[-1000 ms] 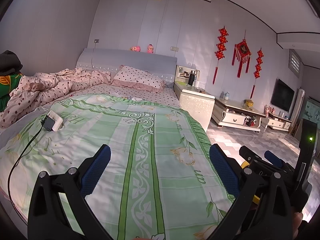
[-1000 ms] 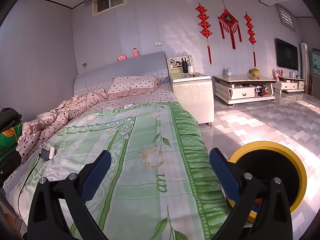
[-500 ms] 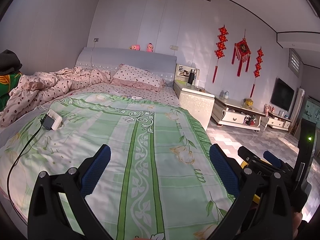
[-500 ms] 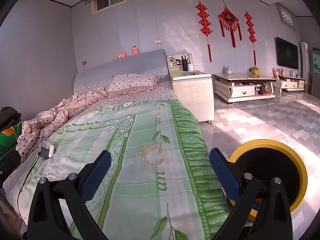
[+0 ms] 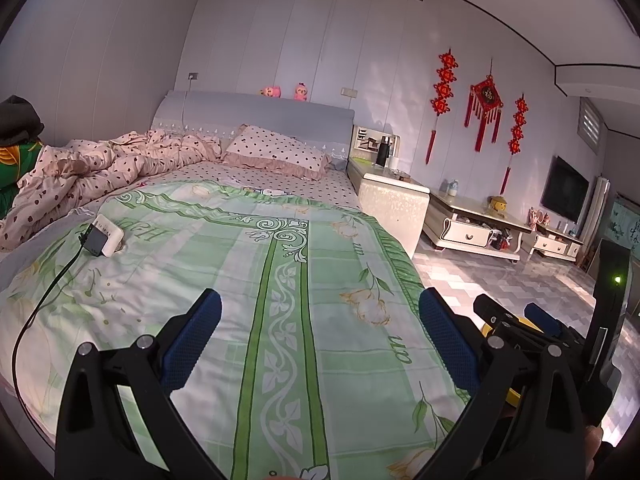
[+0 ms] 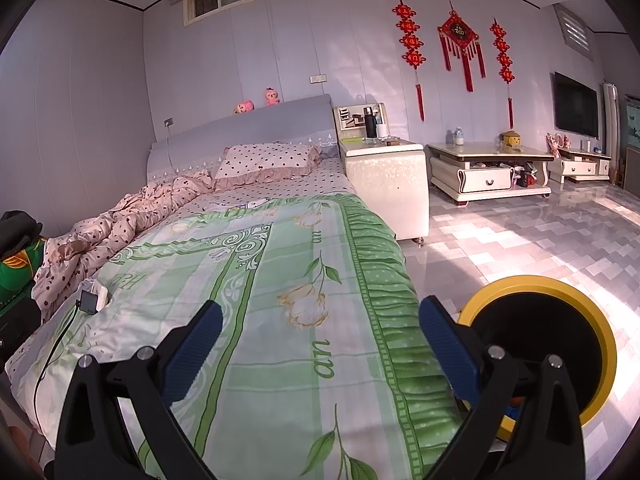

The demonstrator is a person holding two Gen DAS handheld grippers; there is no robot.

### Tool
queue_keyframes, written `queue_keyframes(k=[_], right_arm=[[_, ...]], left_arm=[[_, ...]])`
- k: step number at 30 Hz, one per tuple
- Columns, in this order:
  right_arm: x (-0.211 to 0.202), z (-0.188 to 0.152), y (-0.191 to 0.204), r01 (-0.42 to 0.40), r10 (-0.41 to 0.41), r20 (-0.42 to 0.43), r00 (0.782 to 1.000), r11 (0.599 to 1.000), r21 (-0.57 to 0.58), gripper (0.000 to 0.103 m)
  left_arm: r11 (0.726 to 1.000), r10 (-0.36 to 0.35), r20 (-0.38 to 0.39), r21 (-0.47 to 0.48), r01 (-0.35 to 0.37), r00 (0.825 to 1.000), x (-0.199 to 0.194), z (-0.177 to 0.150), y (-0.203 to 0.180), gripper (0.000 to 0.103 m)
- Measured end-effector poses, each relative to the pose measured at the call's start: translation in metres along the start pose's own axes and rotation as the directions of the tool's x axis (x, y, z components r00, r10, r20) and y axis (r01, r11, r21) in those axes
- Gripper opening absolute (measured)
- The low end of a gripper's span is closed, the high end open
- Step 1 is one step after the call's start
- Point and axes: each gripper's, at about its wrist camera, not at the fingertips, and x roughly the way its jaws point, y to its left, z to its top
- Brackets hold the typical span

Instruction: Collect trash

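Basically bed (image 5: pixel 200 264) fills both views, green floral quilt (image 6: pixel 280 300) printed "an". Yellow-rimmed trash bin (image 6: pixel 576 300) on floor just beside bed's right edge. Left hand-held gripper (image 5: pixel 320 344) and right hand-held gripper (image 6: pixel 320 344) both spread apart, empty, over quilt. Charger (image 5: pixel 105 236) lies on quilt.

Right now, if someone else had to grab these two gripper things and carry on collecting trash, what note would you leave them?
Left gripper: open, empty, held over the foot of the bed.
Right gripper: open, empty, over the bed's right edge.
Yellow-rimmed trash bin: on the floor beside the bed, by the right gripper.
On the green floral bedspread: a white power strip with a black charger and its cable; not trash.
Small white scraps near the polka-dot pillow may be trash; too small to tell.
Done: nothing that the views show. Left: find trash, pick it up, drop it in the bin.
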Motion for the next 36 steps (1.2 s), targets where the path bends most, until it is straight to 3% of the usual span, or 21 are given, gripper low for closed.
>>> queue_keyframes(k=[36], right_arm=[[-0.001, -0.002, 0.000, -0.002, 0.002, -0.009, 1.000, 1.000, -0.001, 0.095]], left_arm=[[1.000, 0.008, -0.002, -0.001, -0.008, 1.000, 0.001, -0.005, 0.002, 0.095]])
